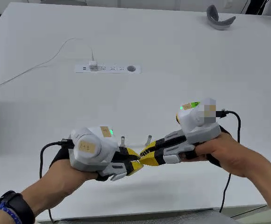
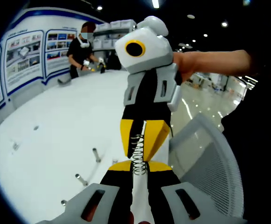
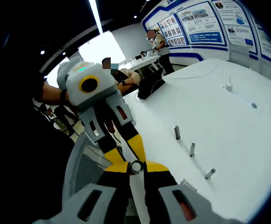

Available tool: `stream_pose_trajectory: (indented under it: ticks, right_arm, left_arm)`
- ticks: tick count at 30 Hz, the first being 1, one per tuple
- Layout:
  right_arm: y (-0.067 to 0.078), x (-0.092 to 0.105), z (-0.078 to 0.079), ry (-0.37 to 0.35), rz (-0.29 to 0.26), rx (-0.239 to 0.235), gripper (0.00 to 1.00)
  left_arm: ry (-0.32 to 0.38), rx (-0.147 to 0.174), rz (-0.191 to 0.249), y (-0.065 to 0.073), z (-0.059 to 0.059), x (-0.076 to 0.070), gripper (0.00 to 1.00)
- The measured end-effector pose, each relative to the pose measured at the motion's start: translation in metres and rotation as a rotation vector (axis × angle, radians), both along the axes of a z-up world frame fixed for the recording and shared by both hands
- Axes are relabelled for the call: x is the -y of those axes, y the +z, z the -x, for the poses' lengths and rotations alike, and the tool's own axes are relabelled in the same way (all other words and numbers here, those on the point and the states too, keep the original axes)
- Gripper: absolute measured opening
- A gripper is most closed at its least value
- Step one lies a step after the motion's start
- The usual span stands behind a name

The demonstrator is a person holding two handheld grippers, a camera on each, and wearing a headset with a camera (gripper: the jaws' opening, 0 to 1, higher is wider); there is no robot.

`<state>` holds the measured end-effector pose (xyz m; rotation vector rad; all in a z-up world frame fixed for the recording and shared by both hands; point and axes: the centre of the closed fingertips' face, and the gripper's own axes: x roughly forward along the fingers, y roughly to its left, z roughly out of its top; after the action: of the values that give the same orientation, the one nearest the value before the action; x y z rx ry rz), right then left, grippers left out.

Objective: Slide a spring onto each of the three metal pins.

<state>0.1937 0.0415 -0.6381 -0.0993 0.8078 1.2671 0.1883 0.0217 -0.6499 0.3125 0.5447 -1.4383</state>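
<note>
Bright overhead lighting, soft shadows; gripper views bend at edges.

The left gripper (image 1: 136,162) and right gripper (image 1: 144,157) are showing grey-white bodies, yellow-and-black jaws, tan labels (image 1: 87,147), green lights (image 1: 195,104) and black cables (image 1: 234,140); the left wrist is wearing a dark watch (image 1: 13,205).

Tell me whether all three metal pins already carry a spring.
No: in the right gripper view the far pin wears a spring, but the middle pin and the near pin are bare.
</note>
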Motion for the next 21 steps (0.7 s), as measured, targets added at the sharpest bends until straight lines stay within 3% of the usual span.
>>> stream_pose_trajectory:
  ticks: [7, 14, 21]
  right_arm:
    - [0.000, -0.004, 0.006, 0.147, 0.083, 0.047, 0.13]
    - [-0.006, -0.007, 0.014, 0.239, 0.119, 0.064, 0.13]
    - [-0.009, -0.007, 0.018, 0.258, 0.119, 0.063, 0.13]
  left_arm:
    - [-0.038, 0.006, -0.001, 0.001, 0.003, 0.000, 0.10]
    - [-0.073, 0.006, -0.011, -0.003, 0.008, -0.004, 0.10]
    - [-0.087, -0.003, -0.012, -0.006, 0.013, -0.005, 0.10]
